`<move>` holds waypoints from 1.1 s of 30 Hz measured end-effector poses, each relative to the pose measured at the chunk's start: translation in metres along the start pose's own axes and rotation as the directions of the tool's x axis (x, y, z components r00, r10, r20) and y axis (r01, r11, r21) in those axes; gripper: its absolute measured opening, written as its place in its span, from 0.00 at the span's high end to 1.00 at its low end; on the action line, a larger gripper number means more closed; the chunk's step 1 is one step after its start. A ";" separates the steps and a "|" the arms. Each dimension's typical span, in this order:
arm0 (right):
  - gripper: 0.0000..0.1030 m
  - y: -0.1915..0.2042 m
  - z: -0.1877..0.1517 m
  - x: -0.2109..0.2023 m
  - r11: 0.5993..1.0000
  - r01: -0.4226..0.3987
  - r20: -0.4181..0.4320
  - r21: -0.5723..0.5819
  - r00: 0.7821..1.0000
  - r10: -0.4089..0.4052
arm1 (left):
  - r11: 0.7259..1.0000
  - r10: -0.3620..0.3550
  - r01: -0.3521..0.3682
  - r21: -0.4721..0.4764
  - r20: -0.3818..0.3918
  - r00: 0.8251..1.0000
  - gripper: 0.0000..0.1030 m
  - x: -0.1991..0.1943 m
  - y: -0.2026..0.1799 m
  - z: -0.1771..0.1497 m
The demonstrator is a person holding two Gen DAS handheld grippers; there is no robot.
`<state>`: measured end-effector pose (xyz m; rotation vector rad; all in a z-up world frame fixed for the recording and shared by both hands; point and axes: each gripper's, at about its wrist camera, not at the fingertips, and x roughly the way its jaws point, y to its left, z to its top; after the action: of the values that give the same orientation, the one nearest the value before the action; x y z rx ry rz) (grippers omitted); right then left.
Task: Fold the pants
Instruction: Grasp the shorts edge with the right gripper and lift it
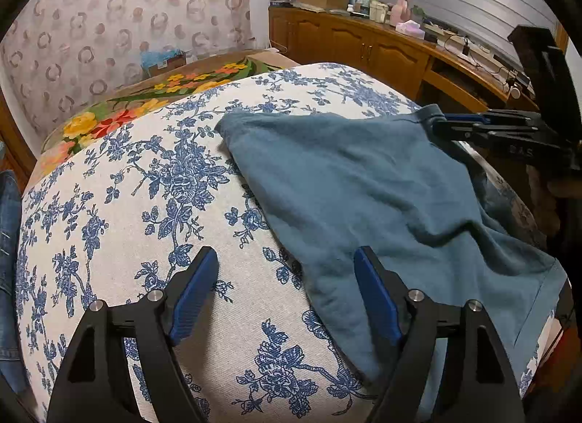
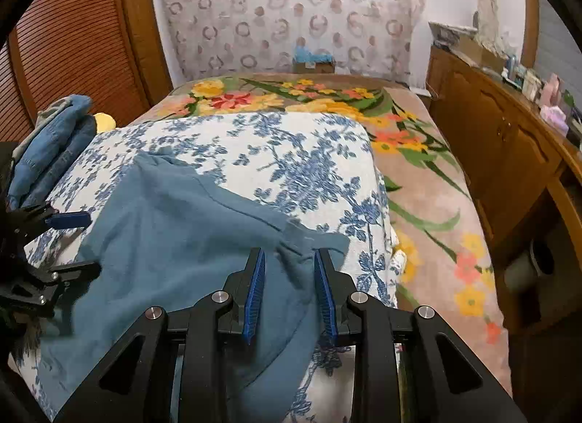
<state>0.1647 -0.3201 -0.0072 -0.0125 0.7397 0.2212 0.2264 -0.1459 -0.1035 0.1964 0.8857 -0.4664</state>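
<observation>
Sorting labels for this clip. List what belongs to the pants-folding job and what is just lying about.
Job:
teal pants
left gripper, open
right gripper, pants between its fingers
blue floral cloth under the pants

Lying about:
denim garments
flowered blanket
wooden cabinet with clutter

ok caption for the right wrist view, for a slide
Right hand-held gripper open around a bunched edge of teal pants on a blue floral bedcover; left hand-held gripper open at the far side.

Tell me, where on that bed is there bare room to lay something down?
The blue-flowered cloth is bare left of the teal pants, up to the denim pile. The floral blanket beyond and beside it is free too. The cabinet top is crowded.
</observation>
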 end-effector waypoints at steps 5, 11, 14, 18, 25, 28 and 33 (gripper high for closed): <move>0.95 -0.009 0.008 -0.004 0.999 0.049 0.032 -0.005 0.998 -0.049 | 1.000 0.002 -0.002 0.000 -0.001 1.000 0.22 0.000 0.000 0.000; 0.90 -0.021 0.005 -0.009 0.996 0.078 0.038 0.048 0.996 -0.080 | 1.000 0.002 -0.002 -0.002 -0.002 1.000 0.21 0.001 0.000 0.001; 0.76 -0.020 0.001 -0.016 0.994 0.091 0.035 0.061 0.995 -0.093 | 1.000 0.002 -0.002 -0.003 -0.001 1.000 0.21 0.001 0.000 0.001; 0.75 -0.011 -0.010 -0.038 0.997 0.059 0.047 0.054 0.997 -0.062 | 1.000 -0.002 0.003 -0.017 0.026 1.000 0.21 -0.011 0.000 -0.001; 0.75 0.007 -0.047 -0.077 0.999 0.044 0.045 0.027 0.998 -0.046 | 0.999 -0.032 0.033 -0.001 0.092 0.995 0.21 -0.051 -0.016 -0.009; 0.75 0.011 -0.063 -0.094 0.999 0.036 0.050 0.034 0.998 -0.037 | 0.999 -0.034 0.033 0.011 0.097 0.995 0.21 -0.061 -0.024 -0.017; 0.75 0.019 -0.086 -0.117 0.999 0.026 0.049 0.042 0.998 -0.028 | 0.999 -0.044 0.042 0.021 0.082 0.996 0.21 -0.069 -0.036 -0.039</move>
<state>0.0201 -0.3321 0.0086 0.0222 0.6938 0.1795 0.1450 -0.1430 -0.0731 0.1749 0.8061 -0.5200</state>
